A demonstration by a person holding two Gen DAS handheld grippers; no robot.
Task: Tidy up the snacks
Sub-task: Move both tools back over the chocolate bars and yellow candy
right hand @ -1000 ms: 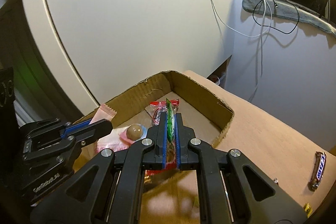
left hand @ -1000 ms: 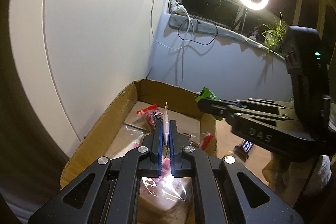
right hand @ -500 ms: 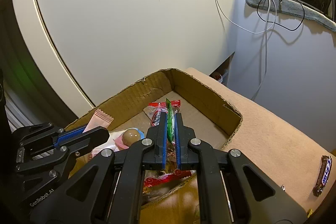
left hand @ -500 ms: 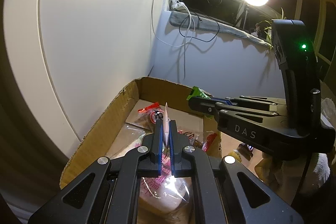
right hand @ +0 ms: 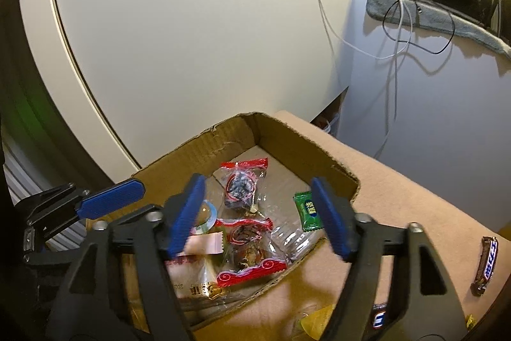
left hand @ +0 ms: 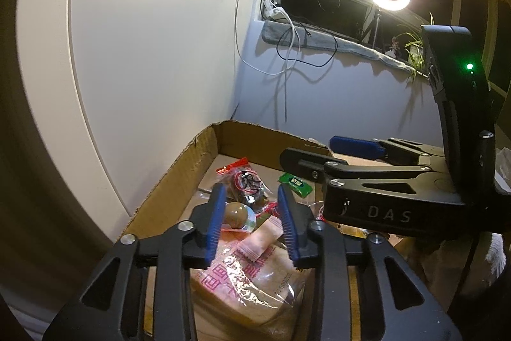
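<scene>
Left wrist view: left gripper (left hand: 252, 222) has just been opening, blue pads spread, gripping nothing; pink packet (left hand: 260, 242) lies loose below on the bread bag (left hand: 242, 286)
Right wrist view: right gripper (right hand: 260, 218) has just been opening wide, released; green candy (right hand: 307, 211) rests on the floor of the cardboard box (right hand: 306, 149), near its right wall
Table: chocolate bar (right hand: 487, 264) lies outside the box, well apart

We see a pink sachet (left hand: 262, 240) lying flat on bagged bread (left hand: 246, 286), and a green candy (right hand: 307, 211) on the cardboard box (right hand: 230, 136) floor.
</scene>
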